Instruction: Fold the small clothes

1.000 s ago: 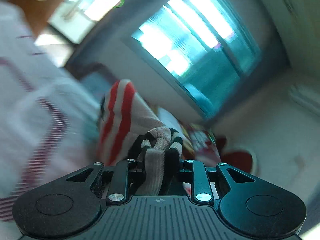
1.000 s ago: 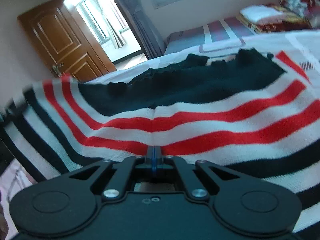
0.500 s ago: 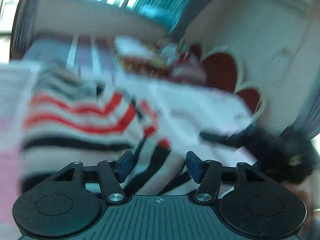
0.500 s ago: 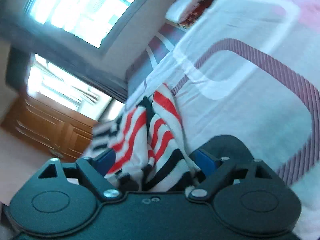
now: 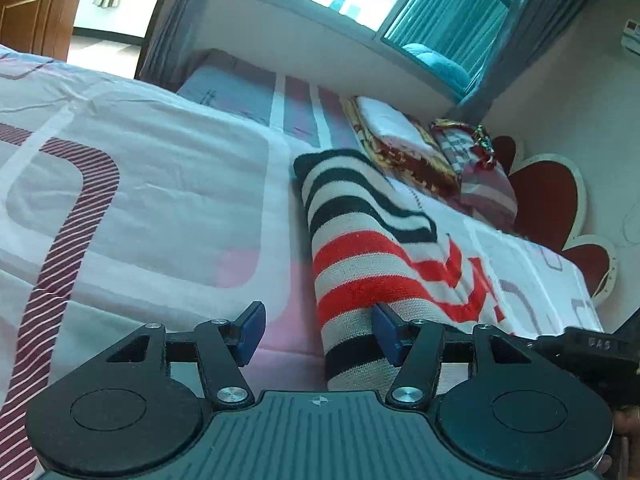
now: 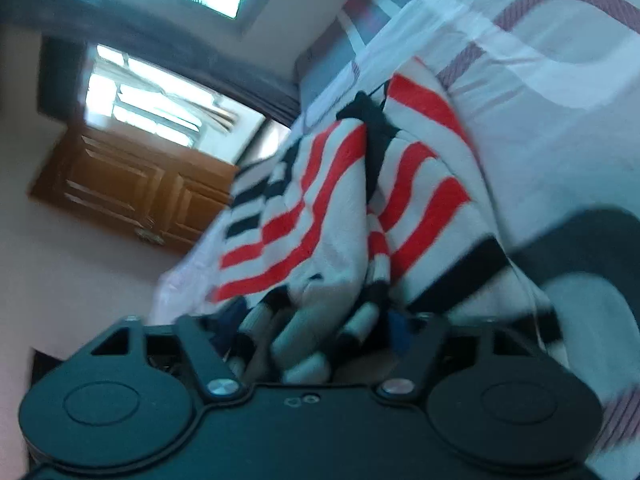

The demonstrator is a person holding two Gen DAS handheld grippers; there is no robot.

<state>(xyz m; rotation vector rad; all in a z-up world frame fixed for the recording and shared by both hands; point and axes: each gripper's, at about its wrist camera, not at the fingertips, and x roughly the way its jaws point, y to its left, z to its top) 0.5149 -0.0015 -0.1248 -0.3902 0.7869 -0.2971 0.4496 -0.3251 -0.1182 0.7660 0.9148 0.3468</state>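
So the striped sweater (image 5: 372, 264) is being regripped: left gripper (image 5: 318, 330) fingers spread, right gripper (image 6: 320, 320) fingers closing around bunched knit; a firm pinch is needed next.

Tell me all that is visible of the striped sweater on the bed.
The striped sweater is a knit with black, red and cream stripes. It lies partly folded and bunched on the bed sheet. One end lies between the open jaws of the left gripper. The right gripper is closing around bunched folds.

Black left gripper (image 5: 316, 332), ribbed grey housing, silver screws, blue pads (image 5: 252, 330), black right gripper (image 6: 316, 328)
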